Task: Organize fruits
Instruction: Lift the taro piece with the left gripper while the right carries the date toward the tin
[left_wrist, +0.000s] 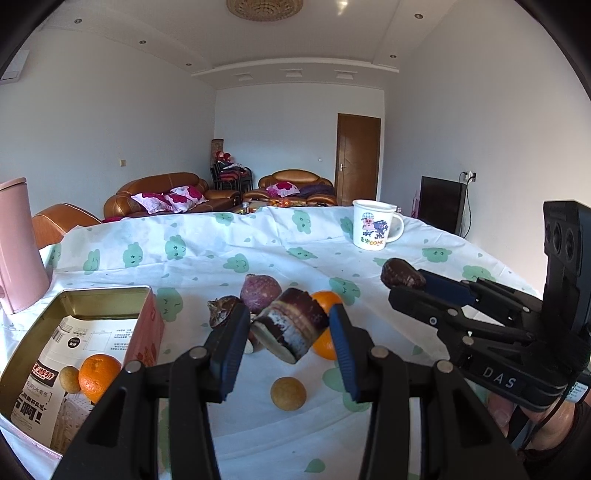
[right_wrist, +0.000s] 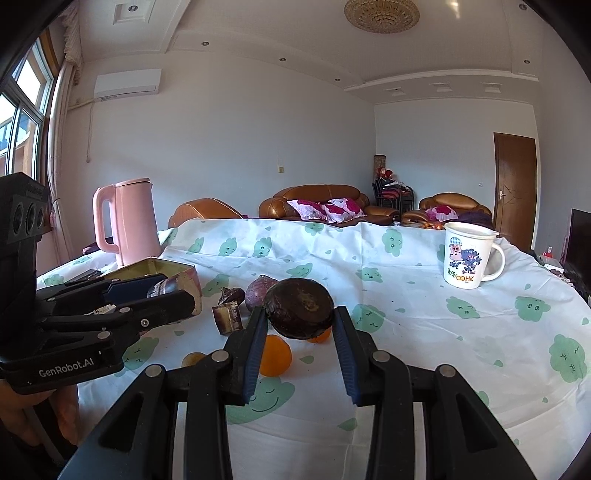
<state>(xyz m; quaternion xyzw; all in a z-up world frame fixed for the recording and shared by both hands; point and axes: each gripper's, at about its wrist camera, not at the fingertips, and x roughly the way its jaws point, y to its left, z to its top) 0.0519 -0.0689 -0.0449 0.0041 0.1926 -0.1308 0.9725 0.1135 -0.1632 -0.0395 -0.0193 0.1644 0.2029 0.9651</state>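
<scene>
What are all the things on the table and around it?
sugarcane piece: one, dark purple, in left claw
dark round fruit: one, in right claw
oranges: three, one in tin, two on cloth
tan balls: two, one in tin
purple fruit: one, on cloth
tin: one, pink, left
kettle: one, pink
mug: one, white
tablecloth: white, green clouds
sofas: brown, behind
left claw: black
right claw: black

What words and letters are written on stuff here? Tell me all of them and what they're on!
"DAS" on the right tongs, on the body.
"GenRobot.AI" on the left tongs, on the body.
"OOHK" on the cartoon mug, after a green character I cannot read.
Bold black characters on the paper in the tin box; its small print is unreadable.
</scene>
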